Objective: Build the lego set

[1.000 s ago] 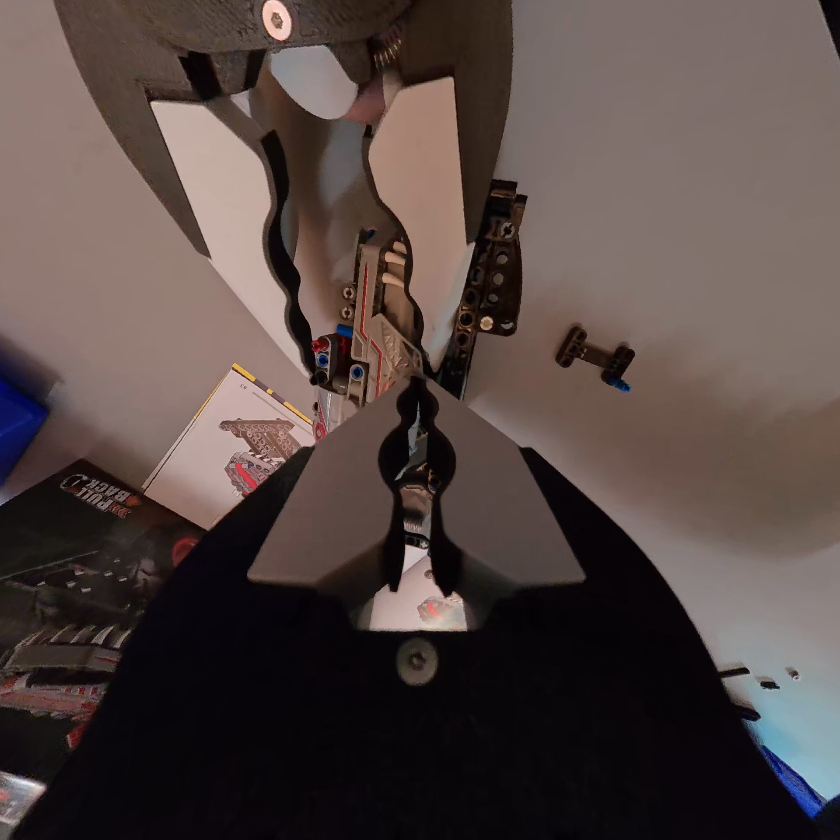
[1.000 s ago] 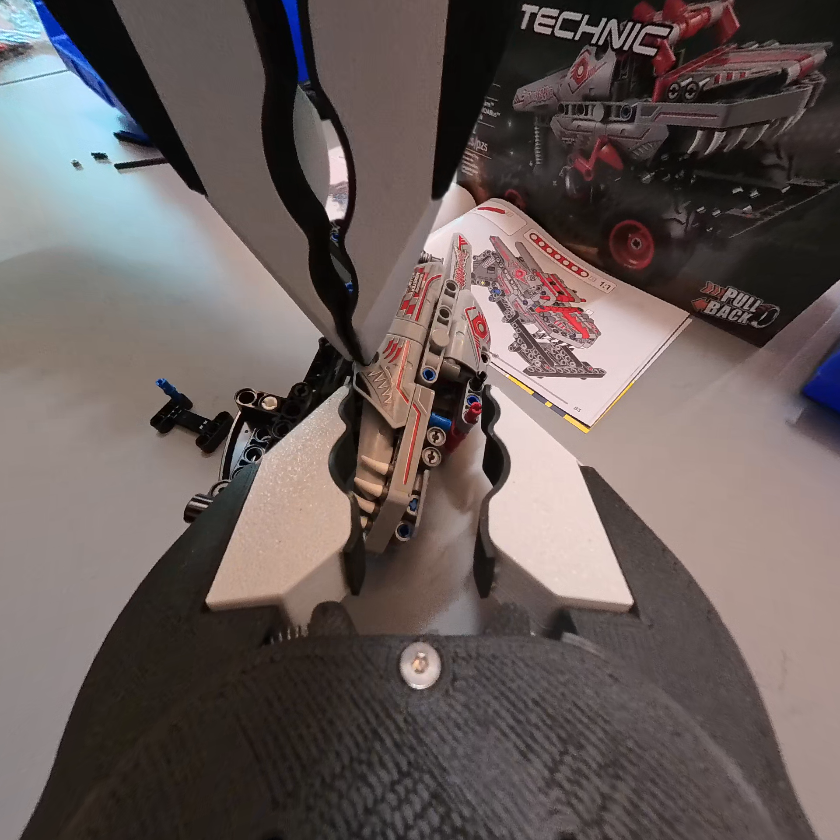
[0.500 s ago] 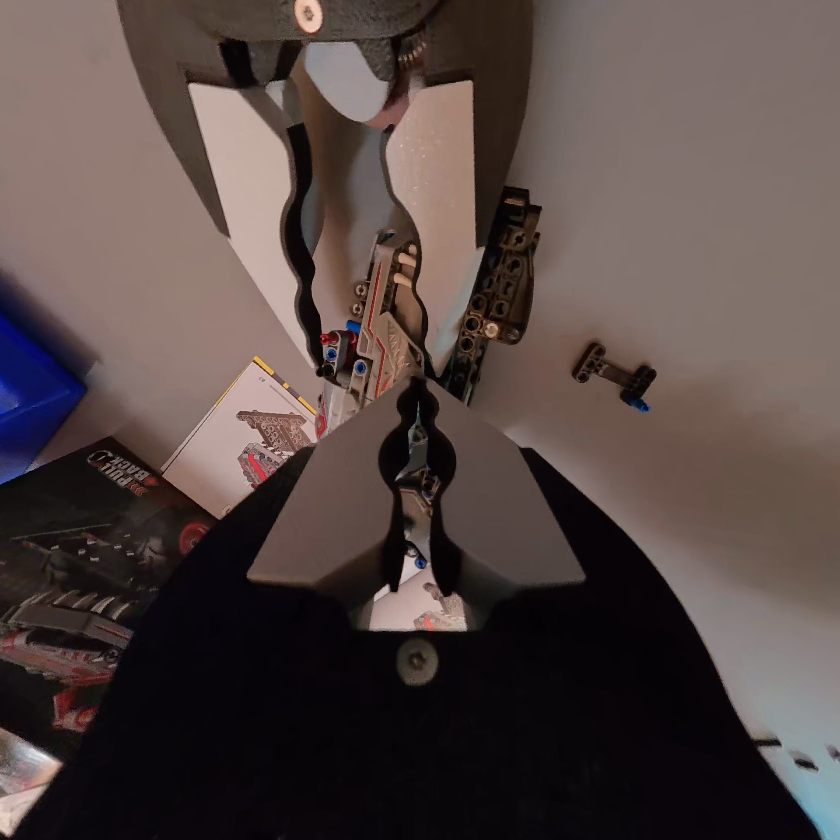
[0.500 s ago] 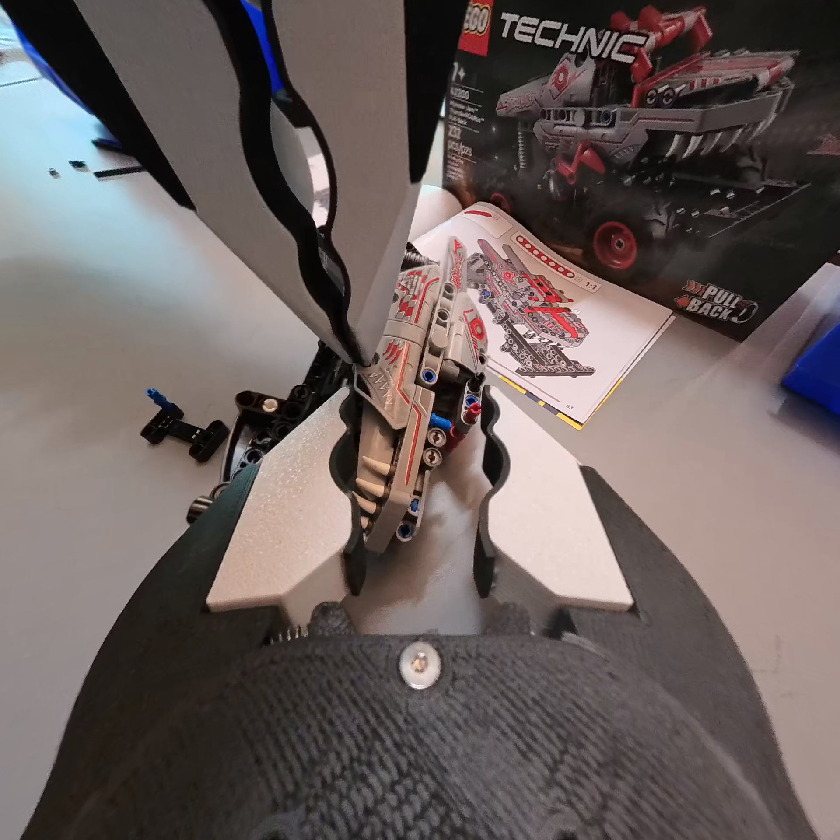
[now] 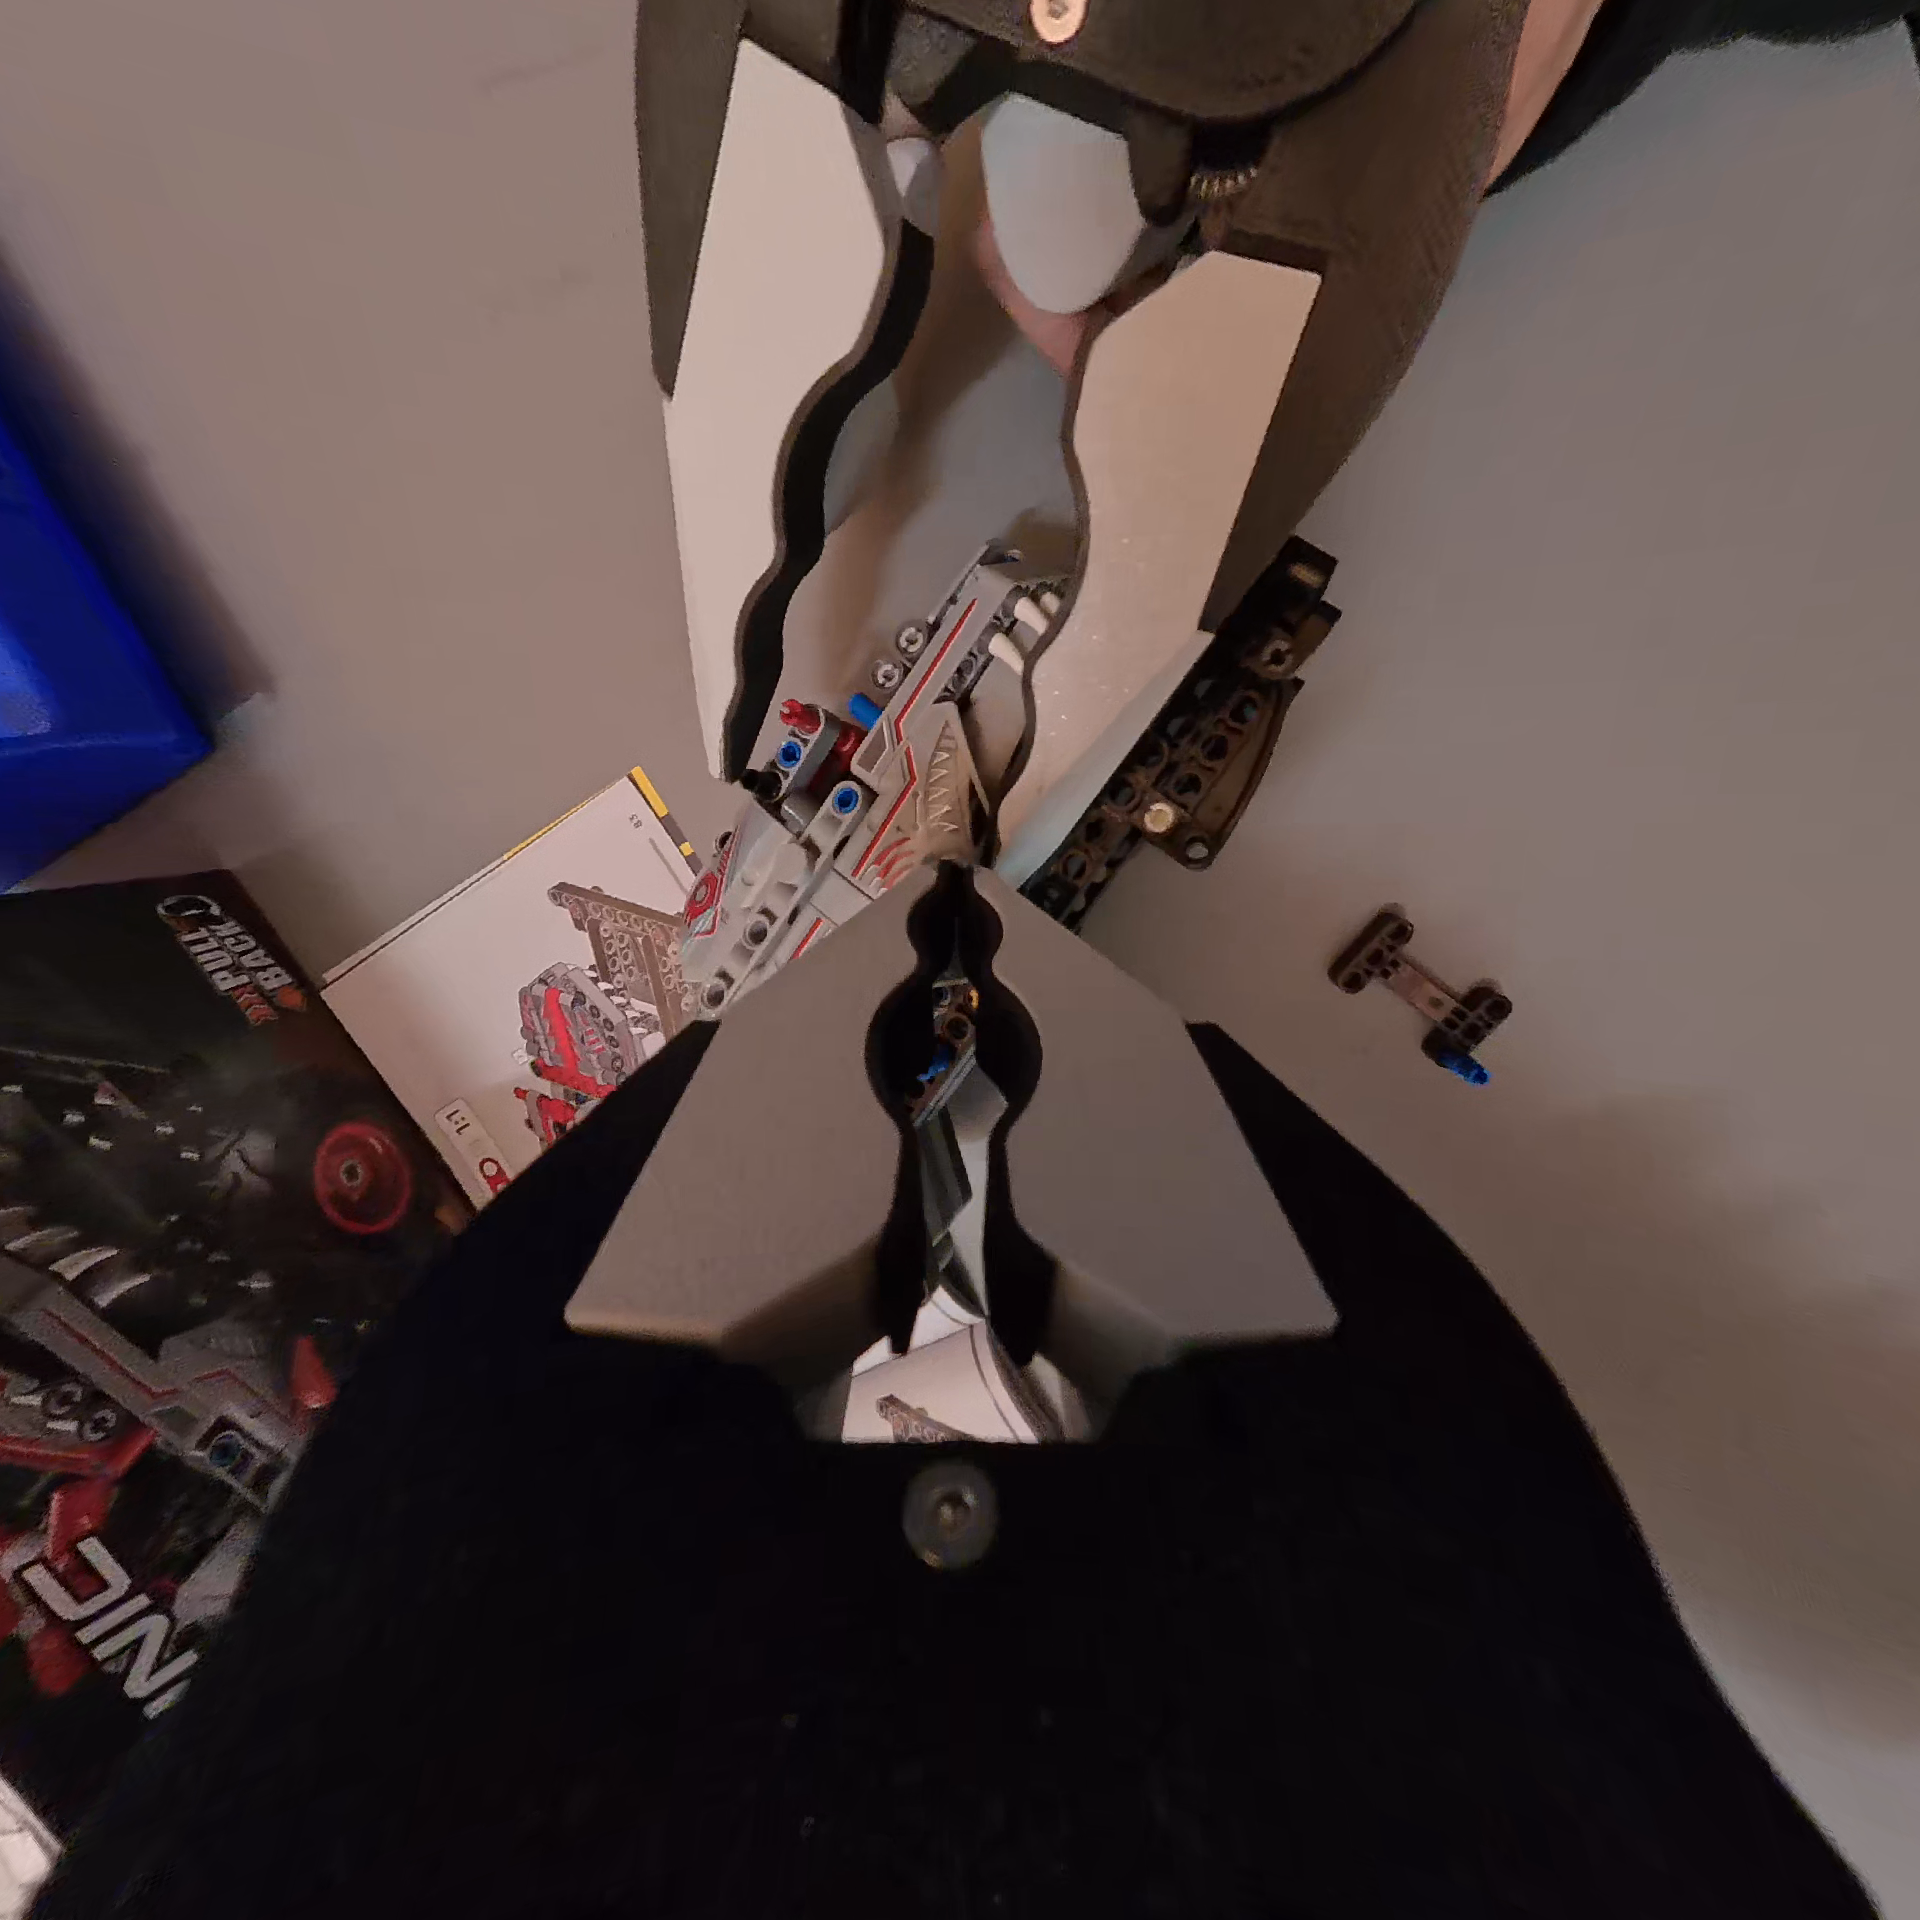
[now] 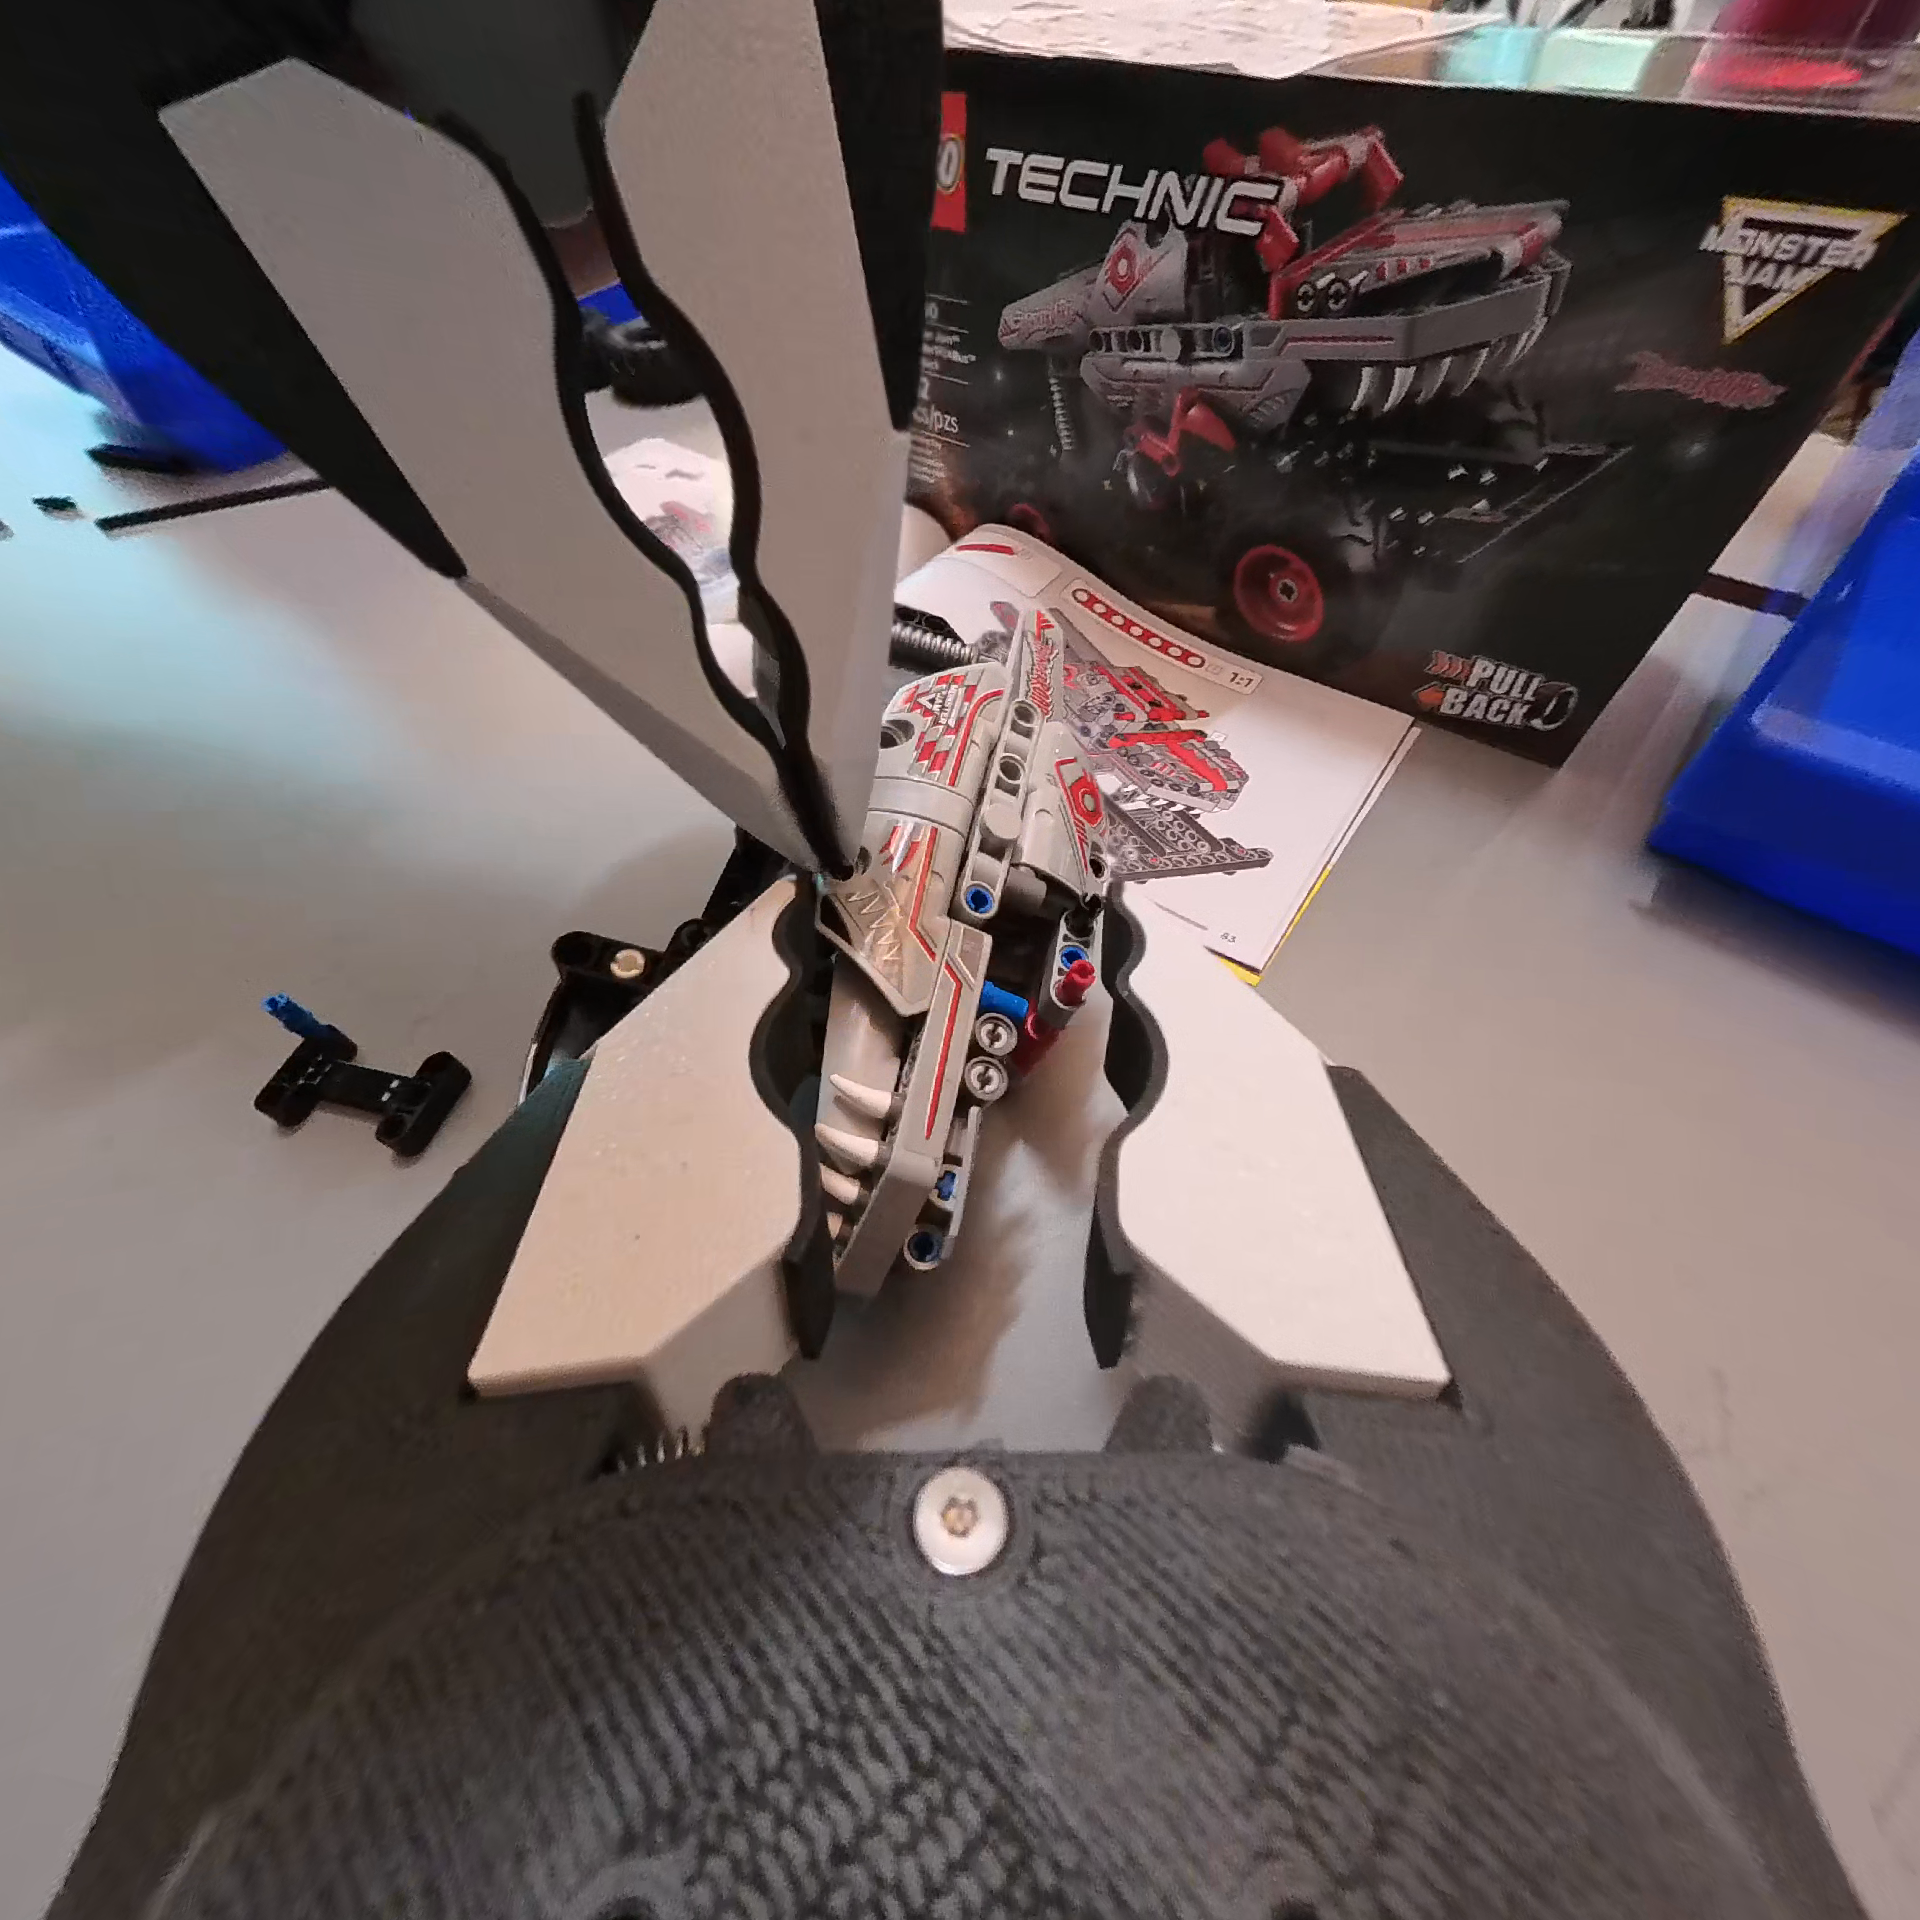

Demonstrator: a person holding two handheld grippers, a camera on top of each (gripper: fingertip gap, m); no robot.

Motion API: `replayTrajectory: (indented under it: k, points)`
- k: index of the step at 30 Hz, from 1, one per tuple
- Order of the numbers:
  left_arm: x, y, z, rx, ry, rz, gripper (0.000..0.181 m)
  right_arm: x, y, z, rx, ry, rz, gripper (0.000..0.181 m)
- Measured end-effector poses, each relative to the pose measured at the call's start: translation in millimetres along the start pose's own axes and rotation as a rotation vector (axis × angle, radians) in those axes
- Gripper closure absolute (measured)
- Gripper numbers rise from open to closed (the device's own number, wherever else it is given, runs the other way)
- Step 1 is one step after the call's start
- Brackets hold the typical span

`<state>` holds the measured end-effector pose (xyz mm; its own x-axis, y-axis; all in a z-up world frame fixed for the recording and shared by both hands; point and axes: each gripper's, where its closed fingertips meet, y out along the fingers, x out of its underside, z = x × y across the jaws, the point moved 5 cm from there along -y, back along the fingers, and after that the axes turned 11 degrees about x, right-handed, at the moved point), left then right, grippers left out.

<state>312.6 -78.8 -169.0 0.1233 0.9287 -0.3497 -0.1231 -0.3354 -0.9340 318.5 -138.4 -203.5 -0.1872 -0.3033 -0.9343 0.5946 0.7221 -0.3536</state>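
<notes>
My left tool [image 5: 951, 883] pinches the grey-red lego body [image 6: 935, 966] at its snout, above the bench [image 6: 260, 748]; my right tool [image 6: 956, 935] gapes around it; light, rigid, pins likely pop; grip beams.

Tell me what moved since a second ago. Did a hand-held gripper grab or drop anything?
Both hand-held grippers swung a little with the grey and red model, so the set box and blue bin show more. Nothing was grabbed or dropped: the left hand-held gripper still pinches the model, and the right hand-held gripper still sits open around it. The small black piece and booklet stayed put.
</notes>
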Motion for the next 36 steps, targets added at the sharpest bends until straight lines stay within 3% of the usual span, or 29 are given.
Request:
replayTrajectory:
  k: [21,25,36]
  points:
    - [-1,-1,0,0.016,0.166,-0.049,0.181,5,0,-3,0.032,-0.083,-0.034,0.127]
    - [6,-4,-3,-0.010,0.198,-0.110,0.181,2,-3,1,0.020,-0.032,-0.005,0.128]
    - [7,-5,-5,-0.008,0.283,-0.081,0.181,-3,4,-1,-0.029,0.047,0.002,0.123]
